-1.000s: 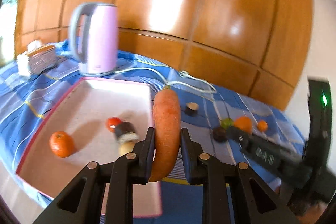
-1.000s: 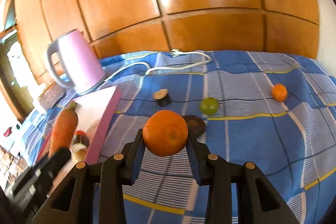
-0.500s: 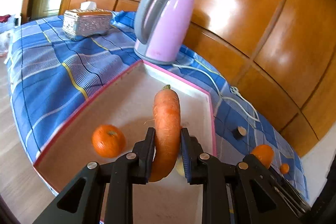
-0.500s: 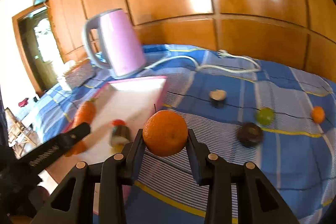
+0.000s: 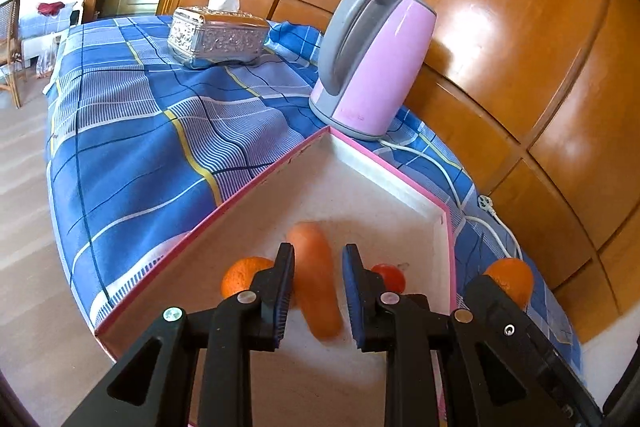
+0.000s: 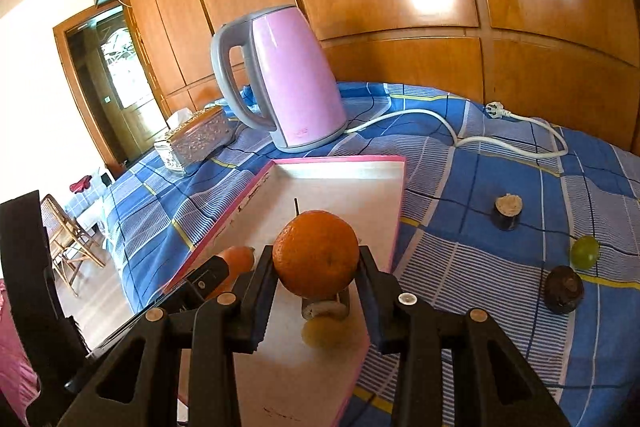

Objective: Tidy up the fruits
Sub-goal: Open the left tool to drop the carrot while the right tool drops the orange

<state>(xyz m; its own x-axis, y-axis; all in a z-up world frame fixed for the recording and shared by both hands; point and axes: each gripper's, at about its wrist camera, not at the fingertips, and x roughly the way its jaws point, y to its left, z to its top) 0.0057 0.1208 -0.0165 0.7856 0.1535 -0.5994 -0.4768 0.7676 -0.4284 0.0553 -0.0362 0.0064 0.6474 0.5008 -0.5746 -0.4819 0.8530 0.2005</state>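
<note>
My left gripper [image 5: 318, 255] hangs low over the pink-rimmed white tray [image 5: 360, 163], shut on an orange carrot [image 5: 316, 287]. The carrot looks blurred and tilted between the pads. Below it in the tray lie a small orange [image 5: 240, 275] and a red fruit [image 5: 390, 277]. My right gripper [image 6: 315, 257] is over the tray's [image 6: 340, 187] near right part with a large orange [image 6: 316, 247] between its pads; its jaws are opening, the pads still touching the fruit. Under that orange sit a dark cut piece [image 6: 326, 307] and a pale piece [image 6: 320, 333].
A pink kettle [image 6: 292, 79] with a white cord [image 6: 460, 135] stands behind the tray, a silver tissue box [image 5: 216, 37] to its left. On the blue checked cloth right of the tray lie a cut dark piece [image 6: 508, 211], a green fruit [image 6: 585, 251] and a dark brown fruit [image 6: 564, 289].
Both grippers have moved left over the tray with their loads. The carrot stood upright between the left pads; now it sits lower and tilted.
</note>
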